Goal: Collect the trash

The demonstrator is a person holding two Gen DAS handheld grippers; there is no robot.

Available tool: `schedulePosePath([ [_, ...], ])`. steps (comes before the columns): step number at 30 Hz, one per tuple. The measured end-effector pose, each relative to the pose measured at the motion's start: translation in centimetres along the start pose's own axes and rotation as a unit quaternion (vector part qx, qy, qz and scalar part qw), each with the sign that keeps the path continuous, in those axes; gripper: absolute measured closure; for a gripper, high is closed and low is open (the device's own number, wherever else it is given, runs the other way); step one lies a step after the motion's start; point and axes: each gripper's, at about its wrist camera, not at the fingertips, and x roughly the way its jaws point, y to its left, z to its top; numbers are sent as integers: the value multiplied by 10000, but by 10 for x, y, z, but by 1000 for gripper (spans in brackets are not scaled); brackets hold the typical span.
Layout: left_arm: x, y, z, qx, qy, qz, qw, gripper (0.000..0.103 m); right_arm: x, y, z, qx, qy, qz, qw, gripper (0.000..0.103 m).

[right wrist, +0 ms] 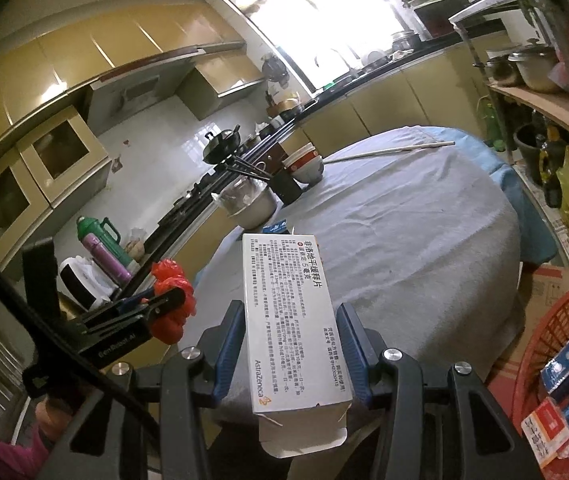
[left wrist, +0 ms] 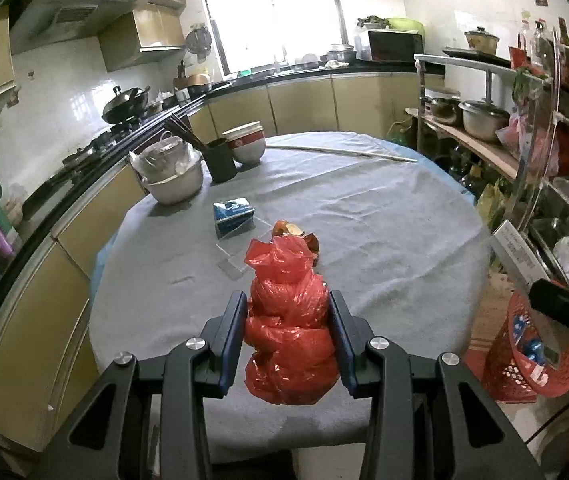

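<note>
Between my left gripper's (left wrist: 288,312) blue pads sits a crumpled red plastic bag (left wrist: 288,328), clamped from both sides and bulging out past the fingertips toward the table (left wrist: 384,240). From this camera I also see what the other misses: a blue tissue pack (left wrist: 233,216) and a clear plastic piece (left wrist: 240,254) lying on the grey cloth just beyond the bag, with some brownish wrapper (left wrist: 296,236) peeking from behind its top.

Over on the right wrist view, my right gripper (right wrist: 290,316) is clenched on a white medicine box (right wrist: 294,320), printed face up. The box runs lengthwise along the fingers; its far end sticks out well past the tips, and its open flap end hangs back toward the camera. That box hides most of the near table, so the tissue pack shows only as a blue corner. This view gives me the left gripper from the side, the red bag squeezed in it, and a much fuller look into the red basket (right wrist: 556,320) at lower right, which holds blue and red packets (right wrist: 564,396). Both loads hang off the table's near edge.
</note>
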Motion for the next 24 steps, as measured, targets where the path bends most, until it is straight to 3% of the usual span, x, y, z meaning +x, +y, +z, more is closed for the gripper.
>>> schedulePosePath([
  [8, 16, 6, -4, -64, 134, 180, 9997, 61, 29, -2, -1, 57, 200, -116, 9997, 53],
  [16, 63, 32, -17, -353, 523, 274, 9976, 61, 98, -5, -3, -18, 704, -479, 9964, 52],
  [19, 88, 51, -25, -612, 797, 161, 9948, 61, 126, -8, -5, -59, 866, -712, 9937, 52],
  [24, 128, 84, -44, -1179, 1233, -345, 9847, 60, 169, -14, -14, -89, 1079, -1194, 9869, 50],
])
